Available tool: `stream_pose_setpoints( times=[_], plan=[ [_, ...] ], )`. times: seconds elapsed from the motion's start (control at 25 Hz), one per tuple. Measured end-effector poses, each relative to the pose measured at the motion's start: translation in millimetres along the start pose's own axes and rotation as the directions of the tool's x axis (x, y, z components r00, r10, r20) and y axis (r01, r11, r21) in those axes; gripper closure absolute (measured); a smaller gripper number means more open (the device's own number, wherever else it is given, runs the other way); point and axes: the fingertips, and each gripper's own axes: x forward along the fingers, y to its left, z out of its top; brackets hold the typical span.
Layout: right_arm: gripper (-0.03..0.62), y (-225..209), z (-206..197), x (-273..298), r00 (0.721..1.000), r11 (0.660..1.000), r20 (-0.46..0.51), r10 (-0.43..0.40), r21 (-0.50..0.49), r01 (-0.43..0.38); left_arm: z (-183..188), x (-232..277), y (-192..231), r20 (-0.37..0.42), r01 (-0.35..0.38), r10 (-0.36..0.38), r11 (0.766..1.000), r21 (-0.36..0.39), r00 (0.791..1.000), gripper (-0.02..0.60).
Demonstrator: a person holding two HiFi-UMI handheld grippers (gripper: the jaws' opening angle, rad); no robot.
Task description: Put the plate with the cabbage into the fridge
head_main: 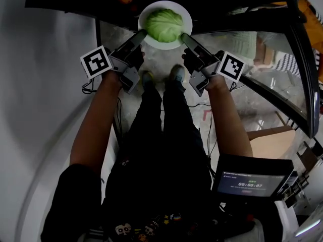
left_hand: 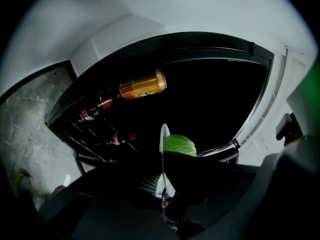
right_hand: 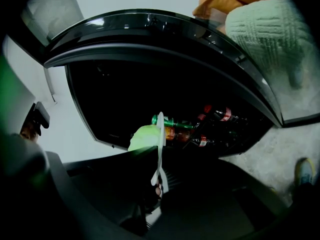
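Fridge [head_main: 65, 4] is open, its mouth a dark band across the top of my head view. Its inside reads black in both gripper views, and I cannot make out shelf edges there.

Glass door [head_main: 303, 74] with a dark frame swings out on my right, and its edge runs near the right arm. White wall [head_main: 35, 95] closes the left side. Between them is a lane of grey floor [head_main: 161, 59], where the person's legs stand.

Plate [head_main: 146, 11], white and round, is held level right at the fridge's mouth, its far rim against the dark. Cabbage [head_main: 164, 25] sits in the middle of it, inside the rim all round.

Left gripper [head_main: 140, 34] is clenched on the plate's left rim, and its view shows the plate edge-on between the jaws. Right gripper [head_main: 185, 37] bites the right rim the same way. The two grips lie opposite each other, with the cabbage between them.

Orange bottle [left_hand: 142, 85] lies on its side just beyond the plate's left edge. Smaller dark bottles [right_hand: 220, 115] lie in racks deeper in. The black space next to them is open behind the plate.
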Motion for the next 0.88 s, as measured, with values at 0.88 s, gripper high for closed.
stream_pose_setpoints(
  times=[0.88],
  plan=[
    [0.569,4.8,0.1,1.0,0.999,0.999,0.035,0.031,0.013,-0.032,4.4,1.3,-12.2,0.034,0.028,-0.03,0.998,0.048,0.999,0.568]
  ],
)
